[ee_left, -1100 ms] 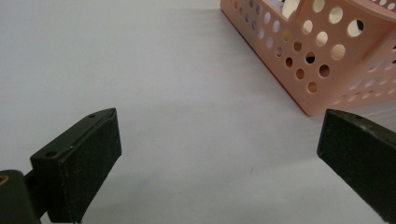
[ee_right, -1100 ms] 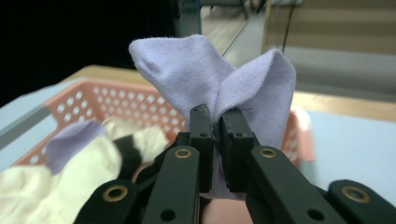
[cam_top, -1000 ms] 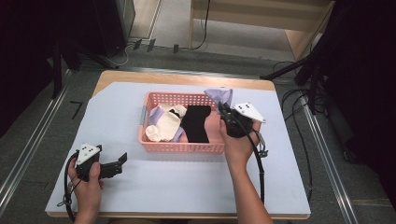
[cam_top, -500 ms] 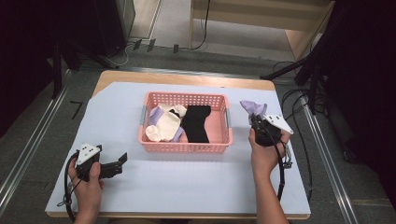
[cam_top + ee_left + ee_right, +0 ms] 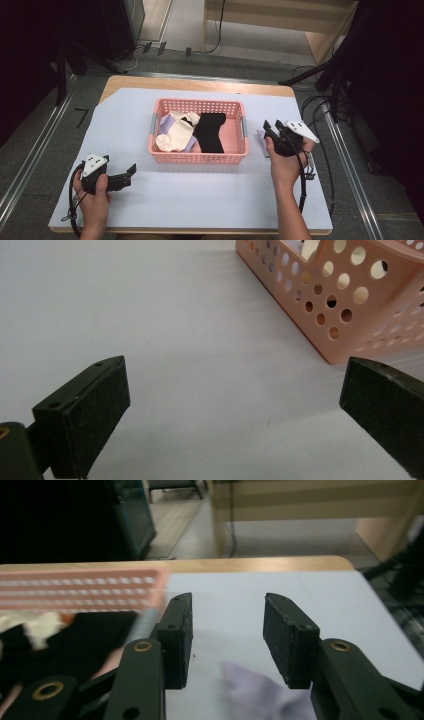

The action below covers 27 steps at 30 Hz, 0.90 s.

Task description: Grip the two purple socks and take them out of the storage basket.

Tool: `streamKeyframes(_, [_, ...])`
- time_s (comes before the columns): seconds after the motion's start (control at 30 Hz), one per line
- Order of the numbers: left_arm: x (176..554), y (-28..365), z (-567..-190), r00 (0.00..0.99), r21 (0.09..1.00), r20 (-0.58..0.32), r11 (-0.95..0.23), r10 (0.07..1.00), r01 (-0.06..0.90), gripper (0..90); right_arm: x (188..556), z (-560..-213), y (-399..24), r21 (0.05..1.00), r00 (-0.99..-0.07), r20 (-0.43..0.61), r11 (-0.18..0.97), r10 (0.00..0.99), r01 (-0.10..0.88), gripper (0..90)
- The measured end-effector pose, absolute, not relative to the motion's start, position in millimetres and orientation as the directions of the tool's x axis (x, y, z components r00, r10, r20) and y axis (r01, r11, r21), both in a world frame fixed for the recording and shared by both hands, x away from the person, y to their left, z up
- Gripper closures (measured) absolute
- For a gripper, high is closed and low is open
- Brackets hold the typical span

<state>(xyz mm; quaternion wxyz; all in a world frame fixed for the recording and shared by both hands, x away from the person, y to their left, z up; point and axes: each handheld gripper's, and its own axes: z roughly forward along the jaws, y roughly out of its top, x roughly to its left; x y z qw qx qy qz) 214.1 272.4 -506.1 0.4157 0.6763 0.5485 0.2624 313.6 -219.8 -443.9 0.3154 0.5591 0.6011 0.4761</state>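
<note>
2 grippers, left gripper (image 5: 131, 171) and right gripper (image 5: 227, 630), fingers open; crumpled lilac cloth (image 5: 252, 692) beneath right.

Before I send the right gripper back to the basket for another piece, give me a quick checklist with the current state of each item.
1. Right gripper open: ok, its jaws stand apart with nothing between them.
2. Lilac cloth released: ok, it lies on the white mat below the right gripper, beside the pink basket, outside it.
3. Cloth lying flat: cannot tell, it is blurred and partly hidden by the hand.
4. Items left in the basket: ok, a black piece and a cream piece lie inside.
5. Left gripper out of the way: ok, open and low on the mat, short of the basket's near left corner.
</note>
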Motion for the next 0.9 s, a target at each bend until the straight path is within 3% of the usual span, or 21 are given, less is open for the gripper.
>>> streamKeyframes(0.3, [215,273,-506,0.26,0.848,-0.108,-0.048,0.96,0.527,0.5,322,-434,-130,0.914,-0.389,0.123,0.048,0.913,0.402,56.0])
streamKeyframes(0.47, [215,273,-506,0.26,0.847,-0.113,-0.044,0.959,0.53,0.5,330,-446,-89,0.864,-0.477,0.157,0.114,0.865,0.491,61.3])
streamKeyframes(0.9, [215,270,-506,0.266,0.842,-0.092,-0.068,0.959,0.536,0.5,354,-471,-43,0.691,-0.442,0.225,0.177,0.868,0.7,67.4])
